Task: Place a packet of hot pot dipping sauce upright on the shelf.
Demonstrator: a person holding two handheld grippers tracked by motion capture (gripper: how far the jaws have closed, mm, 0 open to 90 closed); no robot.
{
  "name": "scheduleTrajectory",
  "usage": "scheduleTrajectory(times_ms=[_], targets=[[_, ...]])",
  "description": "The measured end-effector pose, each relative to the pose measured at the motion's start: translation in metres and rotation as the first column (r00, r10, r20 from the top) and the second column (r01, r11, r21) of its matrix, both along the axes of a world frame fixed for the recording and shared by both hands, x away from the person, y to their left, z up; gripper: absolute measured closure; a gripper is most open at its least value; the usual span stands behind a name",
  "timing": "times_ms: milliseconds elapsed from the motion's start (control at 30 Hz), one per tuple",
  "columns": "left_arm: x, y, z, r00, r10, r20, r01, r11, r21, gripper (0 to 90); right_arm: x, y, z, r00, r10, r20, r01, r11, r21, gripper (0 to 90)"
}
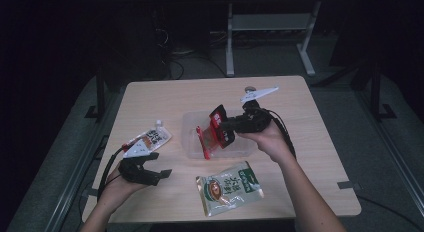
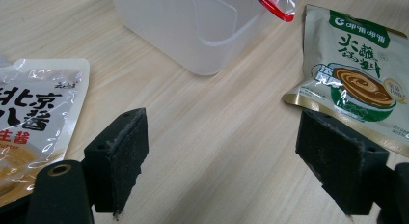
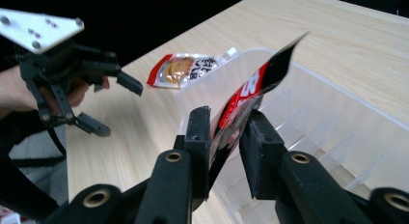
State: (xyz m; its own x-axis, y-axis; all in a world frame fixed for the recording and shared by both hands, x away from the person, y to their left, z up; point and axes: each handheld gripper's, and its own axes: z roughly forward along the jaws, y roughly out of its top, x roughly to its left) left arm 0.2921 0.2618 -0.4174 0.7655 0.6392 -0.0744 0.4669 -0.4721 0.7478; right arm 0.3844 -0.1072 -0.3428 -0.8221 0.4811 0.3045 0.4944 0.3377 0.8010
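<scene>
Red-and-black glossy sauce packet (image 3: 241,108) stands on edge between the pads of the right hand-held gripper (image 3: 226,137), hanging over the clear plastic bin (image 1: 192,127) at the middle of the desk (image 1: 310,142). In the right gripper view the pads sit a little apart: one lies against the packet, while a sliver of space shows at the other, so the grip looks loose rather than clamped.

Going from the near edge outward, a green-and-cream foil seasoning pouch (image 1: 229,188) lies flat nearest the person, just in front of the bin. To its left, the left hand-held gripper (image 1: 150,167) hovers low with its jaws wide apart and nothing between them. Just beyond it lies a white-and-orange spouted sauce pouch (image 1: 150,140).

The step in hand appears to be dropping the packet into the bin. To do it well, the packet's lower edge should be well inside the walls and between the moulded dividers before the pads part fully; a tilted release could leave it leaning on the rim (image 3: 308,72).
</scene>
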Motion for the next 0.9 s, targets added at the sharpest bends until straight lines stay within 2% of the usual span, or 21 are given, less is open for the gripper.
scheduleTrajectory(times_ms=[167,300,367,433,533,633,767,833,900], targets=[[0.000,0.000,0.000,1.0000,-0.005,-0.001,0.005,1.0000,0.005,18.8,0.003,-0.002,0.002,1.0000,-0.004,-0.004,0.004,0.9992,0.040,74.0],[0.000,-0.001,0.000,0.9999,-0.009,-0.004,0.009,0.9999,0.006,18.8,0.010,0.002,0.004,0.9999,-0.009,-0.006,0.009,0.9995,0.029,77.7],[0.000,0.000,0.000,0.9999,-0.011,-0.002,0.011,0.9999,0.005,18.8,0.011,0.004,0.005,0.9999,-0.006,-0.010,0.006,0.9993,0.036,76.7],[0.000,-0.001,0.000,1.0000,-0.004,-0.007,0.004,1.0000,-0.001,18.8,0.012,0.005,0.006,0.9998,-0.010,-0.019,0.011,0.9992,0.038,71.8],[0.001,-0.001,0.000,0.9999,-0.015,-0.006,0.015,0.9998,0.010,18.8,0.016,0.007,0.007,0.9998,-0.011,-0.017,0.011,0.9993,0.035,71.6],[0.000,-0.002,0.000,0.9999,-0.013,-0.005,0.013,0.9999,0.002,18.8,0.023,0.008,0.010,0.9995,-0.023,-0.021,0.024,0.9993,0.028,71.5],[0.001,-0.002,0.000,0.9999,-0.016,-0.003,0.016,0.9999,0.003,18.8,0.032,0.011,0.012,0.9992,-0.032,-0.026,0.032,0.9994,0.009,79.2],[0.001,-0.002,0.000,0.9999,-0.011,-0.006,0.011,0.9999,-0.001,18.8,0.034,0.012,0.012,0.9992,-0.033,-0.021,0.033,0.9994,0.003,85.9],[0.002,-0.001,0.000,0.9999,-0.008,-0.010,0.008,1.0000,-0.003,18.8,0.033,0.012,0.012,0.9991,-0.035,-0.024,0.036,0.9992,0.016,89.7]])
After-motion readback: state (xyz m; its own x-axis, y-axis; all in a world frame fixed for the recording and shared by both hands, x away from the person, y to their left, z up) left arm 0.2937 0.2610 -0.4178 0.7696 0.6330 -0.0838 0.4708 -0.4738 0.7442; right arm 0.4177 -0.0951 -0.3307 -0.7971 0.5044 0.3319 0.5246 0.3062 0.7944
